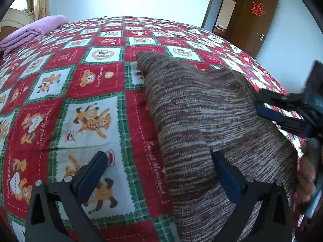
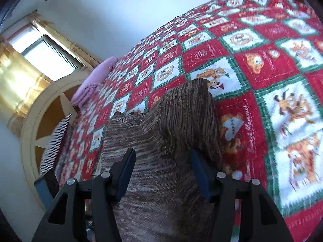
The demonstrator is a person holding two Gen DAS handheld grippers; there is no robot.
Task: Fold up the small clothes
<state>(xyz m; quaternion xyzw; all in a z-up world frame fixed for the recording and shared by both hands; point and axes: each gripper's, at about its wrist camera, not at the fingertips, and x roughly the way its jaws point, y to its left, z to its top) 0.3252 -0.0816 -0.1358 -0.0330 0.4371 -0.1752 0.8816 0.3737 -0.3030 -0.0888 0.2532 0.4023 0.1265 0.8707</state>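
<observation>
The striped brown garment (image 1: 201,121) lies on the bed (image 1: 90,84), on the red patchwork cover, near the bed's near edge, with one narrow end reaching toward the middle of the bed and a humped fold through its centre. It looks partly folded, not yet flat.

The left hand-held gripper (image 1: 161,173) stands wide open and grips nothing: its right finger rests against the cloth's near edge, its left finger hangs over bare cover. The right hand-held gripper (image 2: 163,171) is about half open, both fingers over the garment with cloth between them; I cannot tell whether the pads press on it. In the left view the right tool reaches in from the bed's right side, at the garment's far flank.

The step in hand looks like taking a fresh hold to make the next fold. To do it well:

- Slide the left tool over the near edge so both pads bracket all layers, then close.
- Pinch near a corner, not mid-hem, so the edge stays straight.
- Lift both sides evenly, carry the flap across and lay it edge to edge.
- Smooth the hump first, or it will set as a crease.

A folded lilac blanket (image 1: 34,32) sits well apart at the bed's far corner.
</observation>
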